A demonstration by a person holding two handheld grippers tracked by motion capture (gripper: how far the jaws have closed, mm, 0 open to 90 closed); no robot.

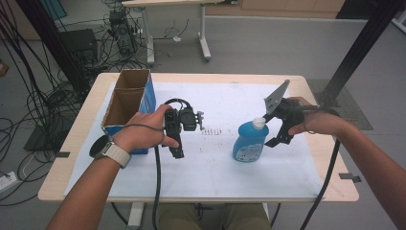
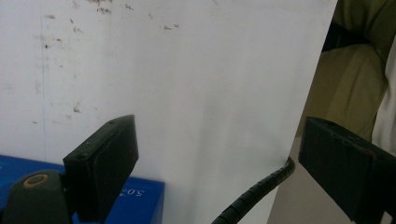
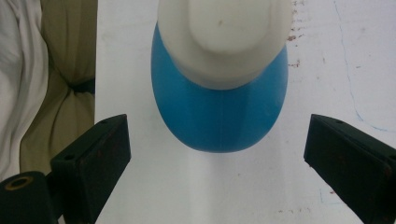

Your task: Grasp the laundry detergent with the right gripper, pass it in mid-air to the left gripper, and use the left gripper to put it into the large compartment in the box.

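Blue and upright, the bottle stands on the white-covered tabletop, its long axis vertical and white cap uppermost. The right gripper, just beside the bottle on the person's right, looks down over the cap with jaws wide and empty. Farther off on the bottle's other side, the left gripper hangs near the cardboard box, jaws also wide with nothing between, so I judge the right is better placed to grasp.
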